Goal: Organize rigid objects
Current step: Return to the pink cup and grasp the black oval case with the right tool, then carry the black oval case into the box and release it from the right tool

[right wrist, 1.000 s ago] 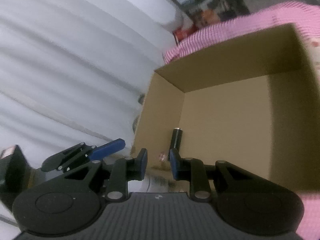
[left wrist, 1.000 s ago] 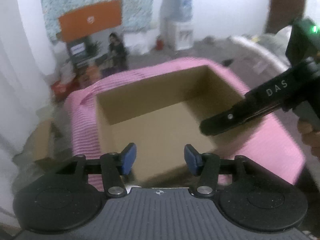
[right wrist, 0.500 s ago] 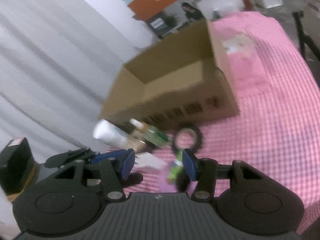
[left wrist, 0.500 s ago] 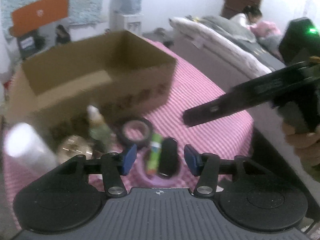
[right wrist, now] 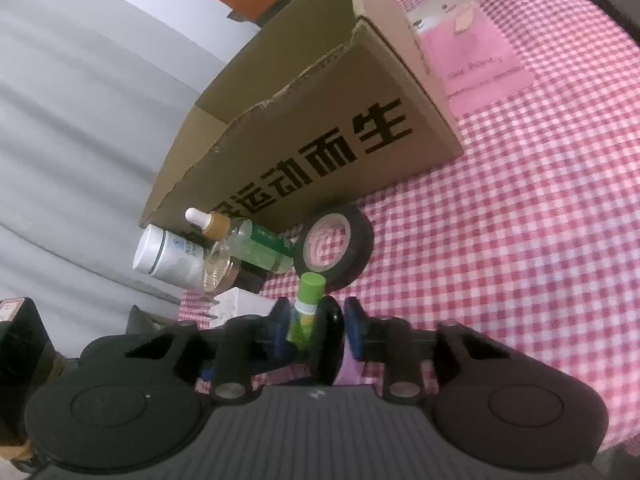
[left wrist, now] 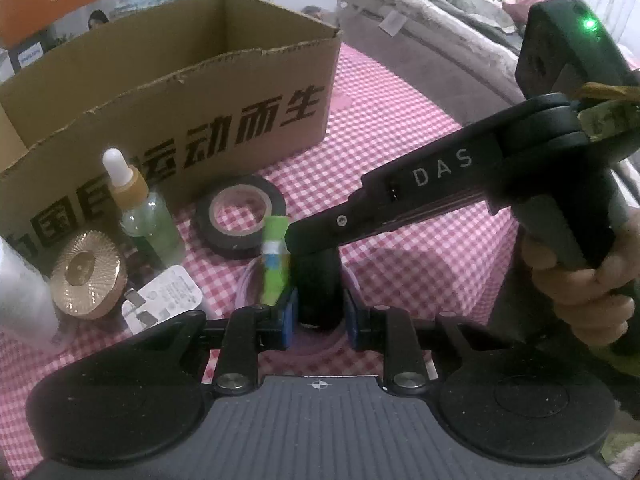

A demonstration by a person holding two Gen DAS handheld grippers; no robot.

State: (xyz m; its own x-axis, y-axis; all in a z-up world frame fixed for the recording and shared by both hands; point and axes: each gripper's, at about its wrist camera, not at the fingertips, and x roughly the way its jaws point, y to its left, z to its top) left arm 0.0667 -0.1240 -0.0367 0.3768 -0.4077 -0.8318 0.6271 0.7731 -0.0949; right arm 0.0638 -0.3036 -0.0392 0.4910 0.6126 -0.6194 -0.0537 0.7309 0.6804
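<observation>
Your left gripper [left wrist: 319,316] jaws are closing around a smooth black tube [left wrist: 319,288]. Your right gripper [right wrist: 316,326] jaws are closing around it too, on the pink checked cloth [right wrist: 520,240], near the cardboard box [left wrist: 200,92].

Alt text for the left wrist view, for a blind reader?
The left tongs are closing around a black cylinder on the pink checked cloth. The right tongs reach in beside a green stick, before a cardboard box.

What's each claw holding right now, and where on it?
Left claw closing on near end of black cylinder. Right claw closing around green tube and cylinder together; firm grip unclear.
</observation>
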